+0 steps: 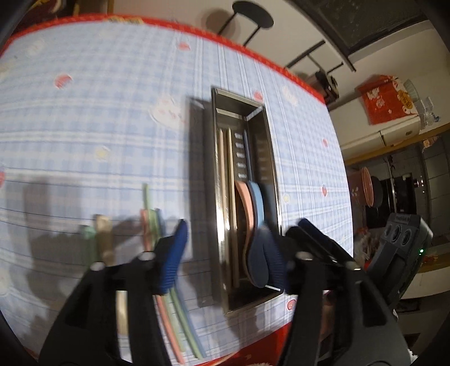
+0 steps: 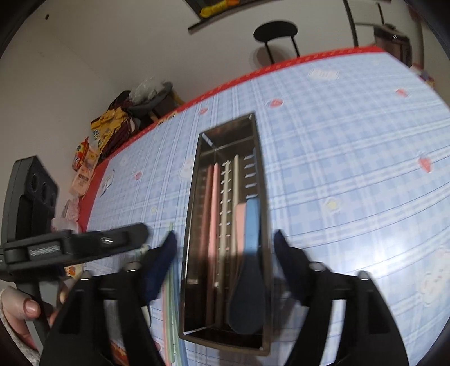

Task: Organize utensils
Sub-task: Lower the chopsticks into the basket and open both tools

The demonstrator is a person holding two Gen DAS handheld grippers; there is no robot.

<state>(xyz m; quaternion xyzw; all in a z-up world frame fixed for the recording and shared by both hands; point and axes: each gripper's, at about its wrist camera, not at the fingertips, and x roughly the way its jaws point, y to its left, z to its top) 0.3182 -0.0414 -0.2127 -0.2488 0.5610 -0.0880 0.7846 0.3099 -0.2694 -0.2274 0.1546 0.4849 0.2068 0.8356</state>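
Note:
A long steel utensil tray (image 1: 268,135) (image 2: 257,135) lies on the blue checked tablecloth. Inside it are chopsticks (image 1: 225,169) (image 2: 215,197), a pink spoon (image 1: 244,202) (image 2: 240,225) and a blue spoon (image 1: 257,225) (image 2: 250,267). Left of the tray, loose pink and green chopsticks (image 1: 174,315) (image 2: 170,309) and beige and green utensils (image 1: 104,239) lie on the cloth. My left gripper (image 1: 239,233) is open, its fingers astride the tray's near end. My right gripper (image 2: 225,245) is open, straddling the tray above the blue spoon.
The table's red edge (image 1: 225,36) (image 2: 281,64) runs along the far side, with a black stool (image 1: 253,18) (image 2: 275,31) beyond it. Snack bags (image 2: 109,126) sit at the left table edge. The other gripper's body shows at the side of each view (image 1: 402,247) (image 2: 31,211).

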